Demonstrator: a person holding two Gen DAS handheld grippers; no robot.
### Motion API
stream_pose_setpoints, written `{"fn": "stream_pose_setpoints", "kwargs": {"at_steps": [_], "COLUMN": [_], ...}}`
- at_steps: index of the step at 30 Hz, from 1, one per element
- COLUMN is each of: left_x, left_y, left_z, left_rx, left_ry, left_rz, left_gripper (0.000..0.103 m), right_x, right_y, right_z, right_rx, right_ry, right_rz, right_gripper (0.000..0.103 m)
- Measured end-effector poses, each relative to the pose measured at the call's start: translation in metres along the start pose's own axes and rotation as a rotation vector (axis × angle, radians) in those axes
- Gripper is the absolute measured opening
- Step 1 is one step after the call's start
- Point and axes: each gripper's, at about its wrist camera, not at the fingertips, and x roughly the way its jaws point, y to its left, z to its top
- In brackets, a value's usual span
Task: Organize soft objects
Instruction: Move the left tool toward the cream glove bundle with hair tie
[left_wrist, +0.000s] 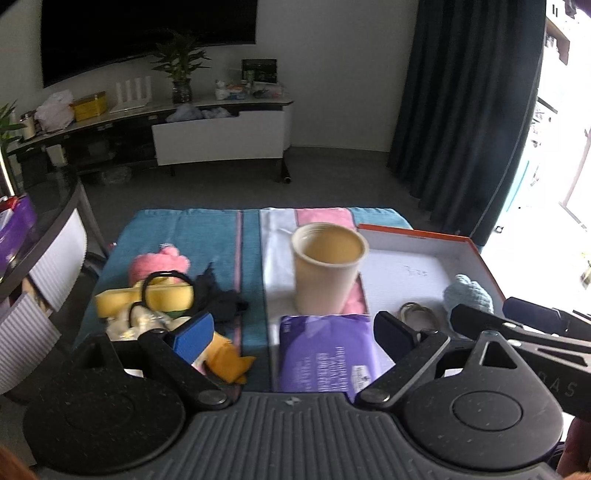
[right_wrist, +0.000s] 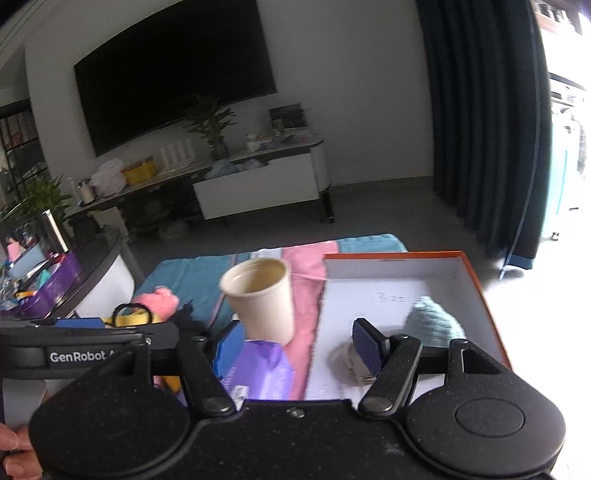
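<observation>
A pile of soft things lies on the left of the striped towel (left_wrist: 184, 236): a pink plush (left_wrist: 159, 264), a yellow plush (left_wrist: 166, 295) with a black hair tie (left_wrist: 168, 275) on it, and a dark cloth (left_wrist: 221, 295). A purple tissue pack (left_wrist: 325, 350) lies below a beige cup (left_wrist: 327, 266). An orange-rimmed white box (left_wrist: 424, 266) on the right holds a light-blue knit item (left_wrist: 469, 295) and a beige band (left_wrist: 417, 312). My left gripper (left_wrist: 295, 332) is open over the tissue pack. My right gripper (right_wrist: 299, 350) is open, between the pack (right_wrist: 258, 369) and the box (right_wrist: 388, 288).
A curved side table (left_wrist: 55, 221) with clutter stands at the left. A TV cabinet (left_wrist: 221, 129) with a plant lies beyond the floor. Dark curtains (left_wrist: 461, 110) hang at the right by a bright window.
</observation>
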Motion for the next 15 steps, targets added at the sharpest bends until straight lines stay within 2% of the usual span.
{"fn": "stream_pose_setpoints", "kwargs": {"at_steps": [15], "left_x": [-0.006], "left_y": [0.063], "left_z": [-0.015], "left_rx": [-0.09], "left_ry": [0.028], "left_rz": [0.091], "left_gripper": [0.096], "right_x": [0.021], "right_y": [0.071], "right_z": [-0.013], "right_rx": [-0.097], "right_ry": [0.06], "right_rz": [0.095], "right_gripper": [0.079]}}
